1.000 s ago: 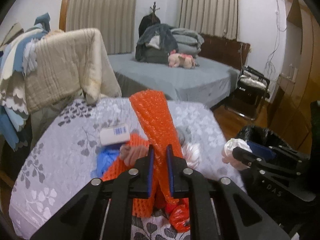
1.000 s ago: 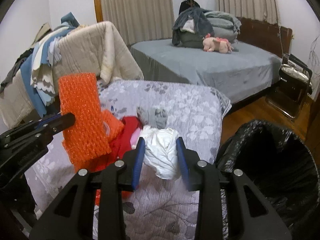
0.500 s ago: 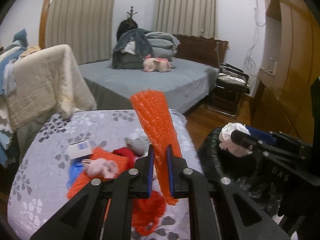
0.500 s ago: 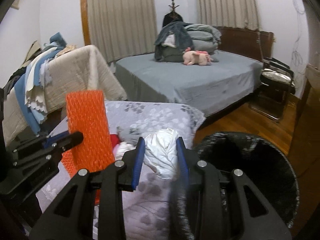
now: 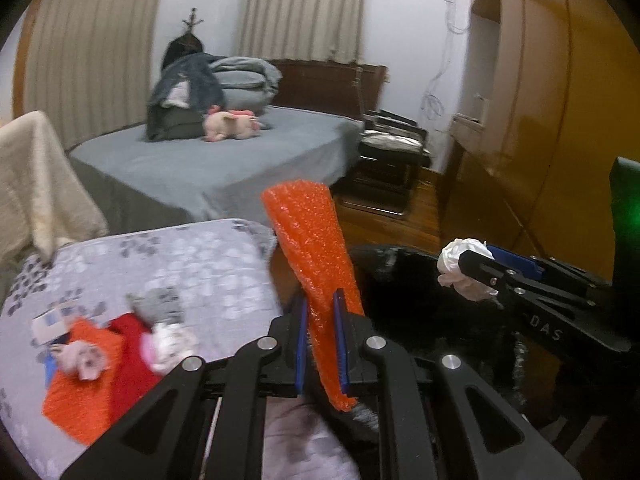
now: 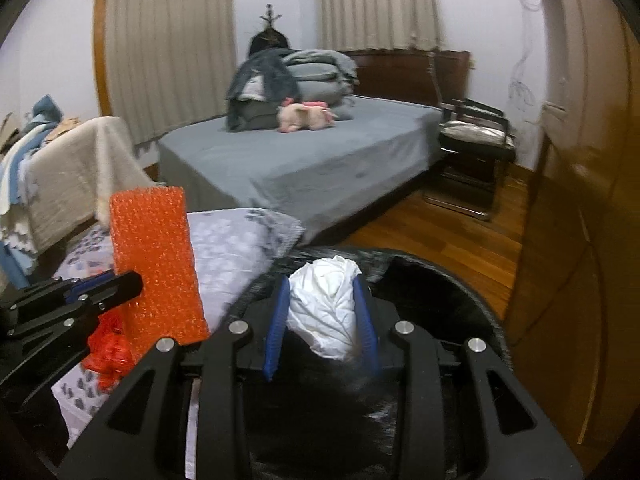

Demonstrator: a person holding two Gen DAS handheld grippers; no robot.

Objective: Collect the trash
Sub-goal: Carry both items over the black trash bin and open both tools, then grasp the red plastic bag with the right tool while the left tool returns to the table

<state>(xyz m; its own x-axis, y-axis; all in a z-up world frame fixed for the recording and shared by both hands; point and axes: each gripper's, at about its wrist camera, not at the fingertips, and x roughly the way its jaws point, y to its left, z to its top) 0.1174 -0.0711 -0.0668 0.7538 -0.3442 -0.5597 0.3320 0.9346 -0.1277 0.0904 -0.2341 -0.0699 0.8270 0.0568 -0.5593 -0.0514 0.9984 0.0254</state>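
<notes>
**Two items held for the bin; remainder on the table**

- Left gripper (image 5: 320, 336): your jaws are pinched nearly together on the orange bubble-wrap strip (image 5: 316, 256), gripped low so the long end stands up and the short end hangs free of the table edge.
- Right gripper (image 6: 320, 320): jaws partly apart, pads pressed to both sides of the crumpled white paper (image 6: 326, 308), a bulky wad that keeps them from meeting.
- Black trash bag (image 6: 460, 292): its open mouth lies directly under your right gripper and just beside the left; the paper looks ready to drop first.
- Floral-cloth table (image 5: 208, 264): red, orange and pink scraps (image 5: 108, 364) remain there, uncollected.
</notes>
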